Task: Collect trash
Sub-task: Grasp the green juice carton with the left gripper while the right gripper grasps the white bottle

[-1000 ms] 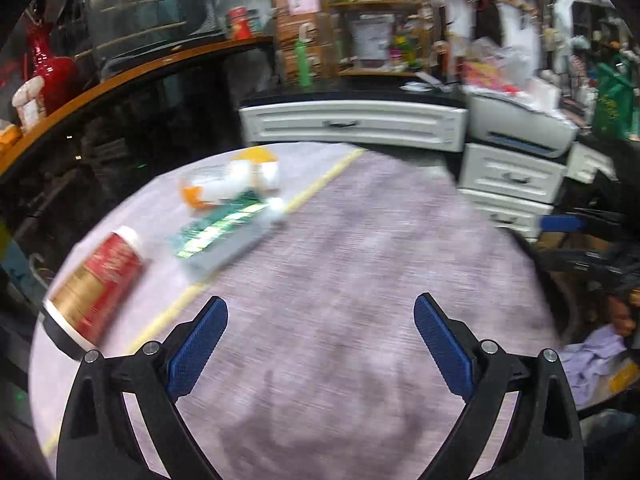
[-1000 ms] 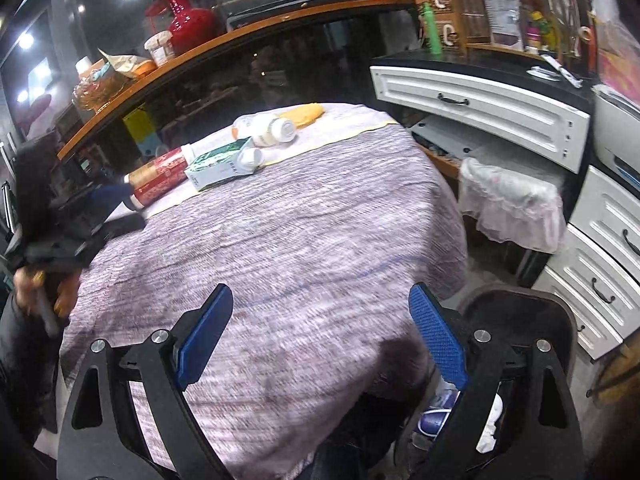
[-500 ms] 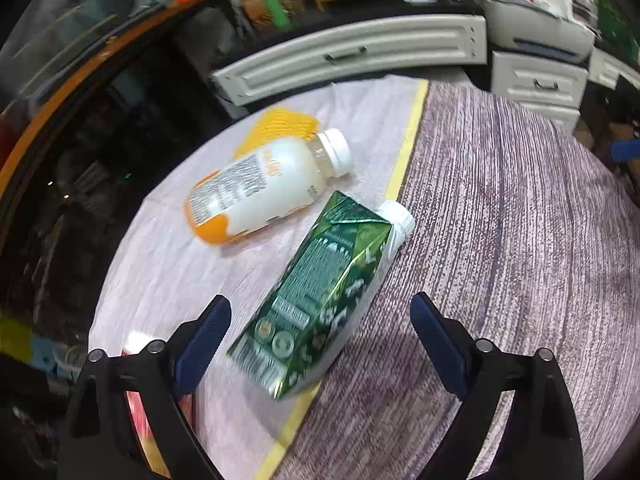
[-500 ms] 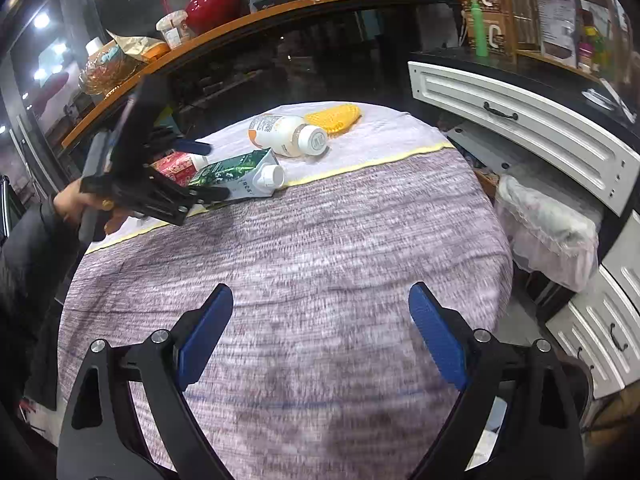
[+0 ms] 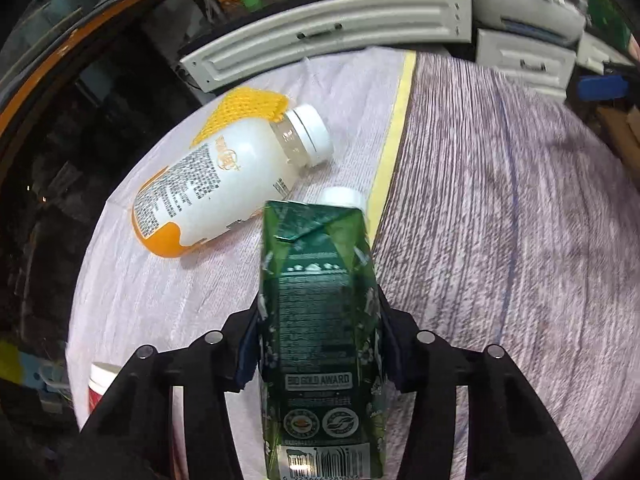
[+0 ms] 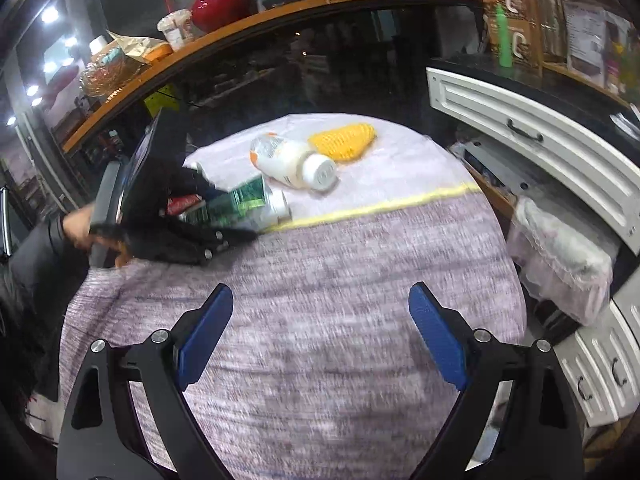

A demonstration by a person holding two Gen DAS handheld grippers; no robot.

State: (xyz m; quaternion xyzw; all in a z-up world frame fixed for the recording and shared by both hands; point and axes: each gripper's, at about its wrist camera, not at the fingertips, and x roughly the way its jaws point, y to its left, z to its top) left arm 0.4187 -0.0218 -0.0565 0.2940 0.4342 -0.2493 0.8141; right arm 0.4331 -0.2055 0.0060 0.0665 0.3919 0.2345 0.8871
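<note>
My left gripper [image 5: 318, 316] is shut on a green drink carton [image 5: 320, 328] with a white cap, on the round table. The carton [image 6: 240, 204] and the left gripper [image 6: 236, 236] also show in the right wrist view at the table's far left. A white and orange bottle [image 5: 224, 176] lies on its side just beyond the carton, and shows in the right wrist view [image 6: 294, 160]. A red cup [image 5: 100, 384] lies at the left edge, mostly hidden. My right gripper [image 6: 320, 320] is open and empty above the near part of the table.
A yellow knitted piece [image 5: 248, 108] lies behind the bottle. The table has a purple cloth [image 6: 320, 300] with a yellow stripe. White drawers [image 6: 540, 148] and a lace-covered bin [image 6: 560, 248] stand to the right. A dark counter with a wooden rim [image 6: 280, 12] curves behind.
My left gripper moved in over the green carton and closed on it. My right gripper stayed open and shifted slightly toward the table.
</note>
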